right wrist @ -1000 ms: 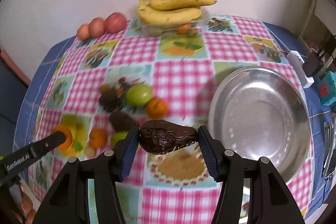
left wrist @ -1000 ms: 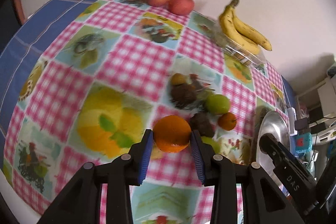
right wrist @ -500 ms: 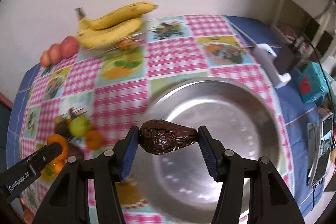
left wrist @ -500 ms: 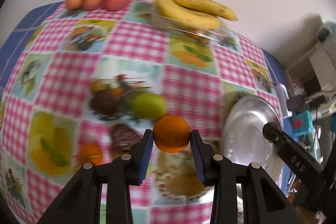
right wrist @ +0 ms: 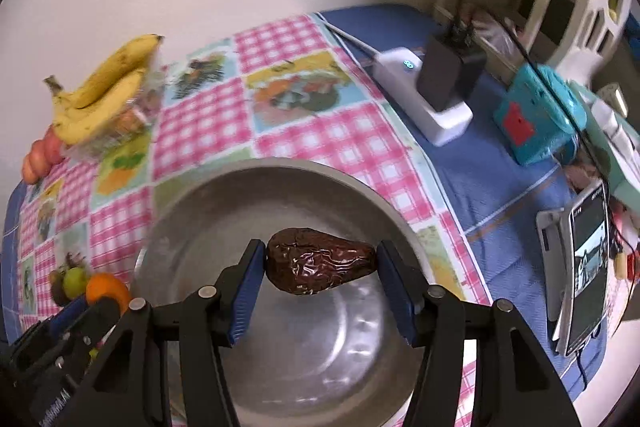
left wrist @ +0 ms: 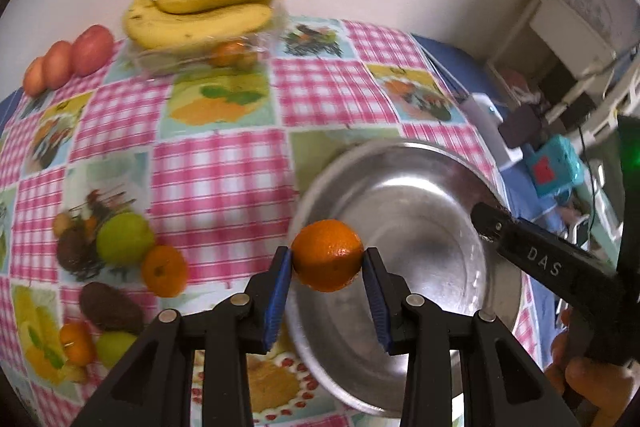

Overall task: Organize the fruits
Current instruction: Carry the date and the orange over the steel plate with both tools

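My left gripper (left wrist: 326, 269) is shut on an orange (left wrist: 327, 254) and holds it above the left rim of a steel bowl (left wrist: 420, 227). My right gripper (right wrist: 320, 273) is shut on a dark brown wrinkled avocado (right wrist: 320, 261) and holds it over the middle of the same bowl (right wrist: 224, 211), which holds nothing. Loose fruit lies left of the bowl: a green apple (left wrist: 124, 237), an orange (left wrist: 165, 270) and a brown avocado (left wrist: 110, 307). The right gripper's arm (left wrist: 536, 259) shows in the left wrist view.
Bananas (left wrist: 200, 11) lie on a clear box at the back. Three red apples (left wrist: 68, 59) sit at the back left. A white power strip with a black charger (right wrist: 436, 87), a teal box (right wrist: 536, 115) and a phone (right wrist: 584, 267) lie right of the checked cloth.
Both grippers have swung right, from above the loose fruit to above the steel bowl, each still holding its fruit. The bowl now fills the right wrist view.
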